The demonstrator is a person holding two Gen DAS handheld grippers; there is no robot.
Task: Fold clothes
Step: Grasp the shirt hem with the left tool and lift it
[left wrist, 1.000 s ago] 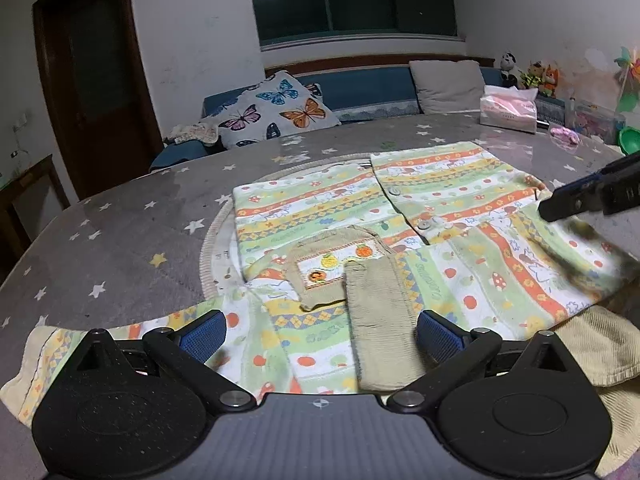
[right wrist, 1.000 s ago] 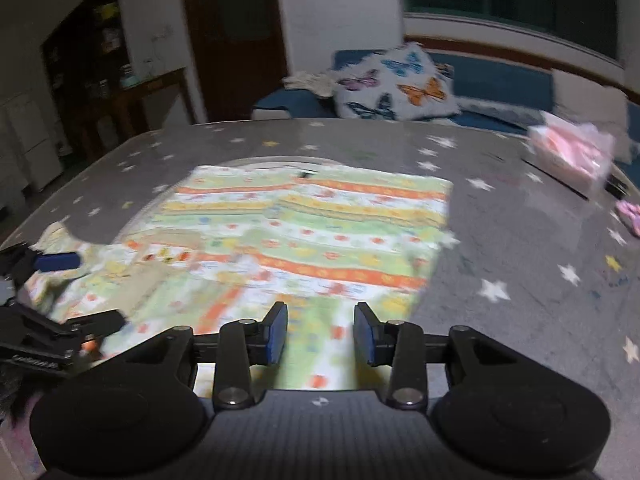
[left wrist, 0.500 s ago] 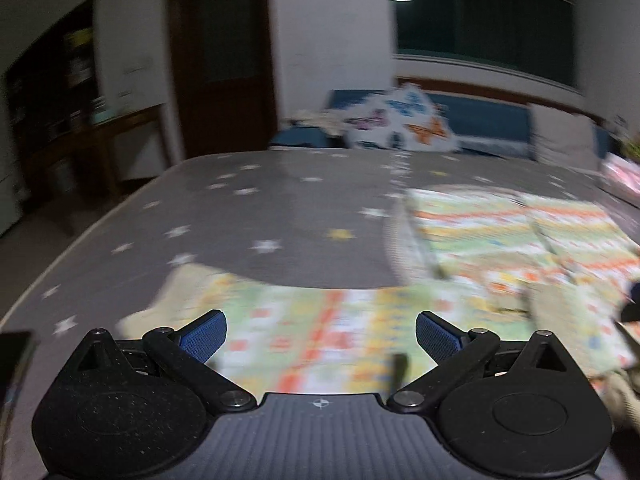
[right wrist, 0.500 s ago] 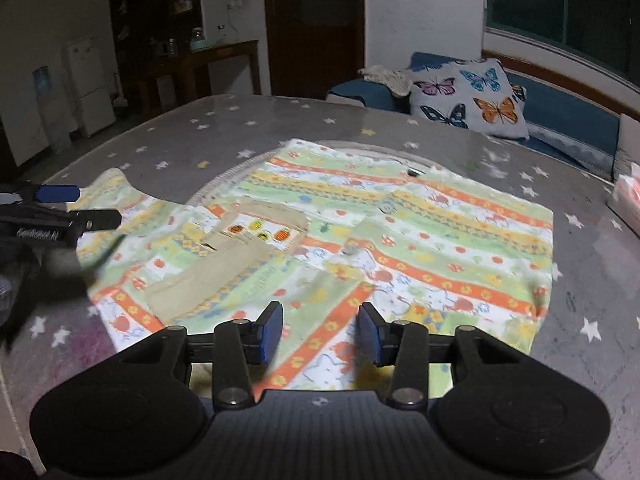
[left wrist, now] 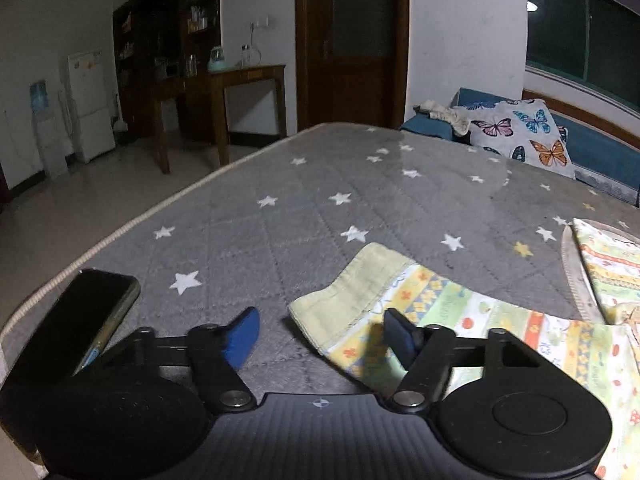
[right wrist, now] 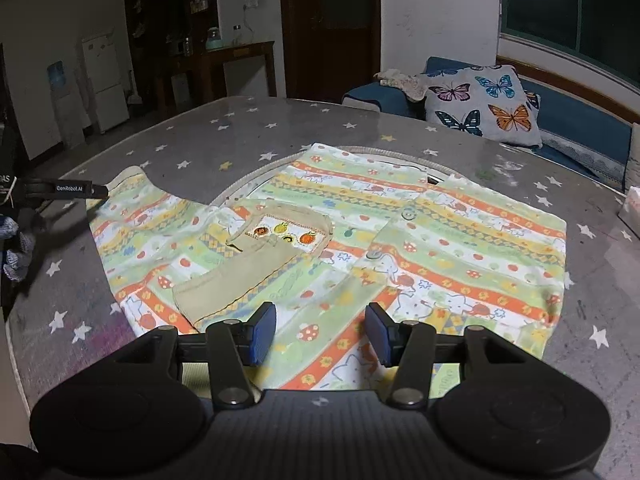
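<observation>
Spread flat across the grey star-print tabletop [right wrist: 320,128]: a striped child's shirt [right wrist: 440,240], front up, beige collar patch [right wrist: 280,236] near the middle, one sleeve [left wrist: 440,312] stretched out to the left. In the left wrist view, sleeve cuff [left wrist: 352,284] just beyond the left gripper [left wrist: 320,334]; fingers about half open after just closing in, right pad [left wrist: 400,340] over the sleeve fabric, left pad [left wrist: 242,336] over bare cloth of the tabletop, nothing clamped yet. Dark phone [left wrist: 76,320] near the left edge, close to that gripper. In the right wrist view, right gripper [right wrist: 320,336] over the near hem of the shirt, fingers about half open and just widening, fabric beneath them but not pinched.

Judged step: taking the sleeve to fold it in over the body. To do it well: shift right until the cuff edge sits between both pads, dip low enough to catch both layers, then close firmly. Lift only slightly, carry the sleeve across toward the collar patch, keep the fold line straight along the shoulder. Keep clear of the phone. Hem best held steady or pressed with the right gripper so the body does not drag.
</observation>
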